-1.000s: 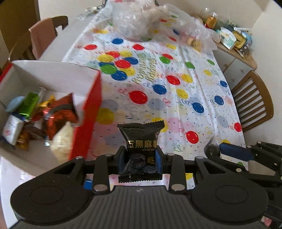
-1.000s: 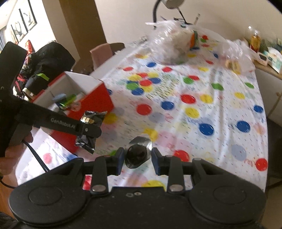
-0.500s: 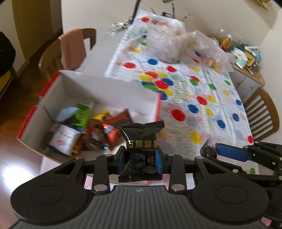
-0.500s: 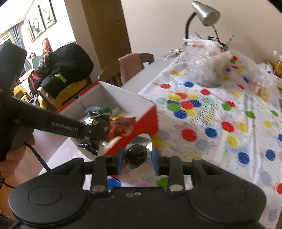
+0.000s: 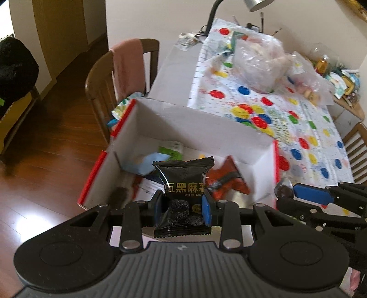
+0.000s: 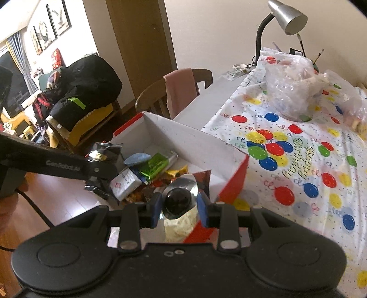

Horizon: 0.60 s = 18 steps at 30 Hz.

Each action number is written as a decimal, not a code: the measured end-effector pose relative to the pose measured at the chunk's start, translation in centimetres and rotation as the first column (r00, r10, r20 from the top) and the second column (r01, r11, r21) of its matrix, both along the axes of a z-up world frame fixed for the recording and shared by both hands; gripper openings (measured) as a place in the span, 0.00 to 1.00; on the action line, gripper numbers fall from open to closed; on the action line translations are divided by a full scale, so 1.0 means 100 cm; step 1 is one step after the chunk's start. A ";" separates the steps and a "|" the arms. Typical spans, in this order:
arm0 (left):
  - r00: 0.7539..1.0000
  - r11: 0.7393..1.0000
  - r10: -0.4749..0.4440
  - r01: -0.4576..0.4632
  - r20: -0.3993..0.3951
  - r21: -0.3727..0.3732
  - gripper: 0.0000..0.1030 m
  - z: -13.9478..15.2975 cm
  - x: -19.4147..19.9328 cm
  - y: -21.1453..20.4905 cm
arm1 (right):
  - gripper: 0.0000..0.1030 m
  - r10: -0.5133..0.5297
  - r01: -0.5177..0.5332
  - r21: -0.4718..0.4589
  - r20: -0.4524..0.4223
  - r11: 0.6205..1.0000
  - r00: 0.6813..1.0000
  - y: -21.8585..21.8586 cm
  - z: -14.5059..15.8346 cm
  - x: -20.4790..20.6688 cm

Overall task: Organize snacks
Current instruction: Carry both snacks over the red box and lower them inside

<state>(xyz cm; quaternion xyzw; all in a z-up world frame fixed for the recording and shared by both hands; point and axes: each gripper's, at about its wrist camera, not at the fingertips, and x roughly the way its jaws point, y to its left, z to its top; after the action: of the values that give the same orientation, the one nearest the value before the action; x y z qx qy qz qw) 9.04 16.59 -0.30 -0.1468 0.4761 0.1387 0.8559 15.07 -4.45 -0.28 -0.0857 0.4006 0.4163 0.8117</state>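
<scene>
My left gripper (image 5: 182, 205) is shut on a black snack packet (image 5: 183, 181) with gold lettering, held over the open red-and-white box (image 5: 201, 128). The same packet (image 6: 103, 155) shows from the side in the right wrist view, over the box's left part. My right gripper (image 6: 179, 206) is shut on a clear-wrapped dark round sweet (image 6: 177, 199), above the near right corner of the box (image 6: 190, 139). Several wrapped snacks lie inside, among them a green packet (image 6: 156, 164) and a white one (image 6: 125, 182).
The box stands at the left edge of a table under a balloon-print cloth (image 6: 298, 160). Clear plastic bags (image 6: 291, 84) and a desk lamp (image 6: 286, 18) sit at the far end. A wooden chair with a pink cloth (image 6: 179, 91) stands beside the table; wood floor (image 5: 45, 160) lies left.
Both grippers have swung left from over the cloth to over the box, each keeping its snack. The box now fills the middle of both views.
</scene>
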 end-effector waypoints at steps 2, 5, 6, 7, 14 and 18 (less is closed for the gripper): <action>1.000 1.000 0.003 -0.003 -0.010 -0.001 0.32 -0.006 0.005 0.011 | 0.31 -0.009 0.009 -0.015 -0.007 1.000 1.000 0.012 -0.006 0.004; 0.999 1.000 0.005 -0.004 -0.031 0.002 0.32 -0.017 0.013 0.024 | 0.31 -0.018 0.017 -0.040 -0.020 0.999 1.000 0.026 -0.018 0.011; 0.999 1.000 0.002 -0.002 -0.040 0.003 0.32 -0.021 0.016 0.027 | 0.31 -0.021 0.020 -0.050 -0.025 0.999 0.999 0.031 -0.022 0.012; 0.999 1.000 0.001 -0.001 -0.049 0.005 0.32 -0.025 0.019 0.030 | 0.31 -0.025 0.023 -0.061 -0.029 0.998 0.999 0.036 -0.026 0.014; 0.994 1.000 -0.021 0.022 -0.108 0.006 0.32 -0.051 0.036 0.039 | 0.31 -0.016 0.010 -0.133 -0.042 0.991 0.999 0.062 -0.051 0.015; 0.990 0.999 -0.043 0.045 -0.136 0.011 0.32 -0.066 0.044 0.039 | 0.31 0.001 -0.007 -0.177 -0.036 0.984 0.999 0.072 -0.062 0.013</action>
<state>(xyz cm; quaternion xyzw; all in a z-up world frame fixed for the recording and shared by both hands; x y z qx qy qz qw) 13.48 20.45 -6.85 -0.1203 0.5355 0.1327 0.8253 16.42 2.79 -6.51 -0.1506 0.4504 0.3822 0.7927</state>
